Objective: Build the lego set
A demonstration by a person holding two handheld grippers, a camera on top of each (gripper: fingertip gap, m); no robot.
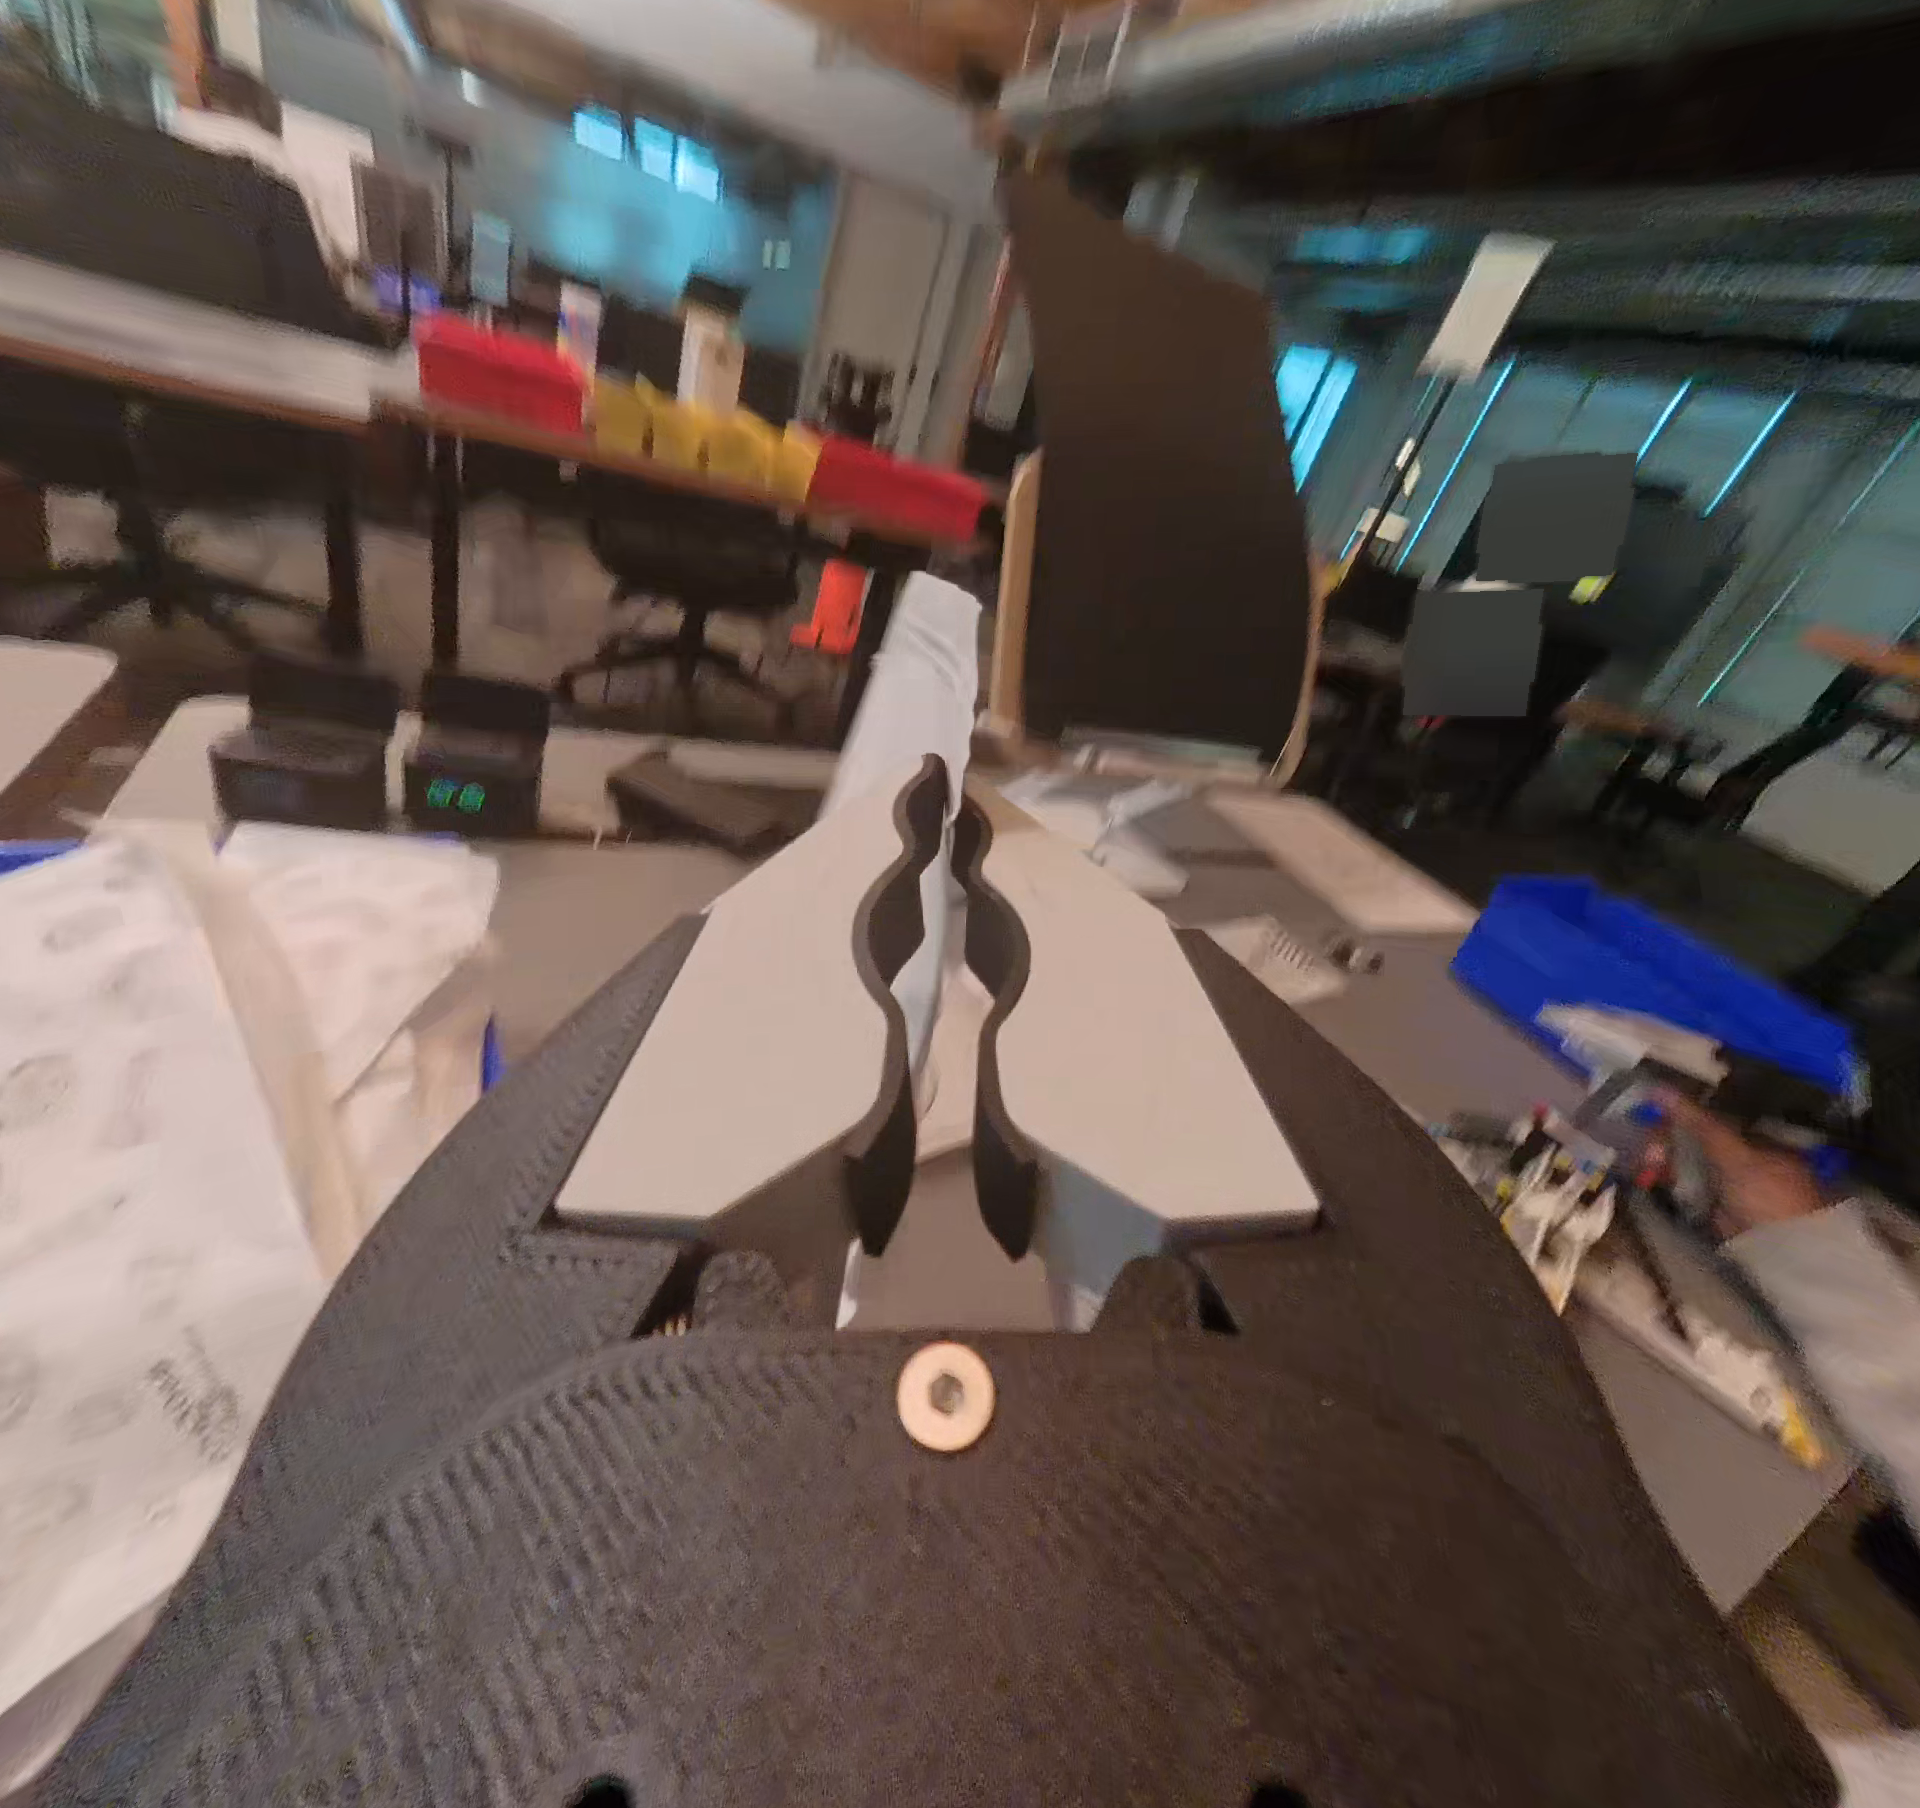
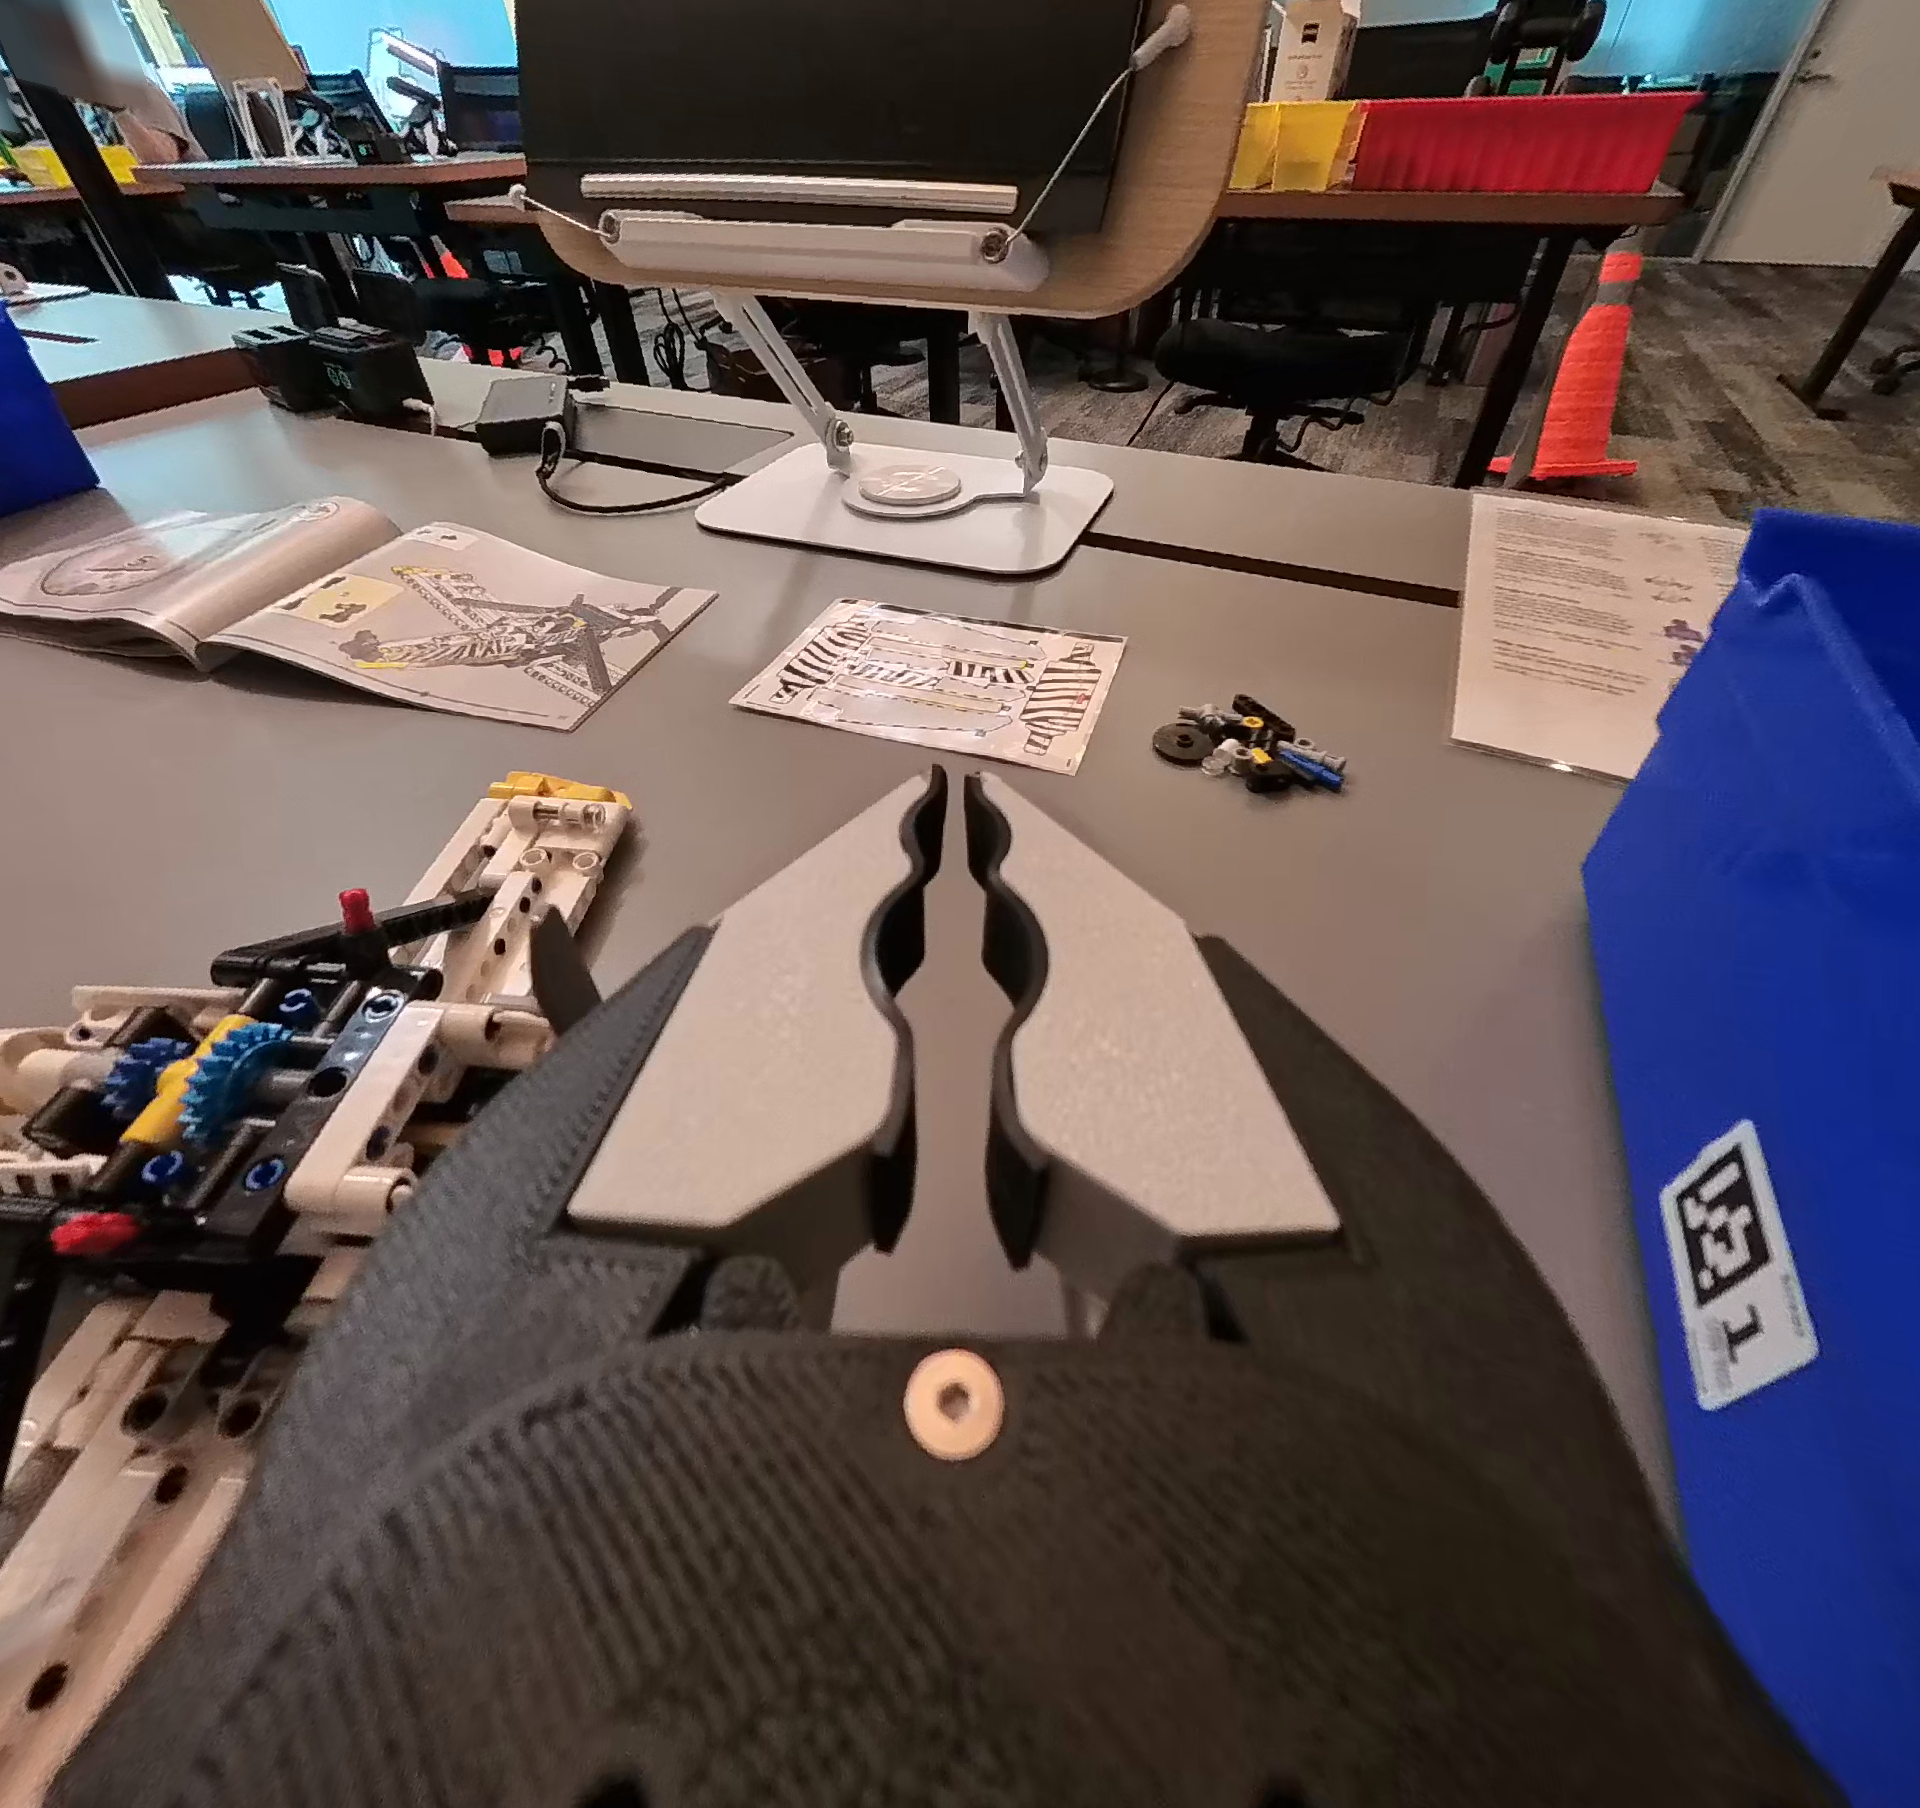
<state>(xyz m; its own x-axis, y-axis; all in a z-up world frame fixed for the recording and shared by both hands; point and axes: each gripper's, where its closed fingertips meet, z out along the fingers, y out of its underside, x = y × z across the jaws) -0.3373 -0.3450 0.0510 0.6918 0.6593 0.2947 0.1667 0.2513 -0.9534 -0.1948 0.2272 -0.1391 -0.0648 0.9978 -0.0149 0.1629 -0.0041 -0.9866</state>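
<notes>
Room: open office with rows of desks.
Worktop (image 2: pixel 260 802): grey, smooth.
Model: one white-and-black part-built lego model (image 2: pixel 260 1062), left.
Booklet: one open instruction booklet (image 2: pixel 416 615).
Sheet: one striped sticker sheet (image 2: pixel 935 683).
Loose: one pile of small loose lego pieces (image 2: pixel 1252 742).
Right claw (image 2: pixel 956 787): narrow gap, empty.
Left claw (image 1: pixel 948 797): pinching a pale paper sheet (image 1: pixel 930 678).

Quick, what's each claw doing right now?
Left claw: shut on a pale sheet.
Right claw: shut, holding nothing.
</notes>
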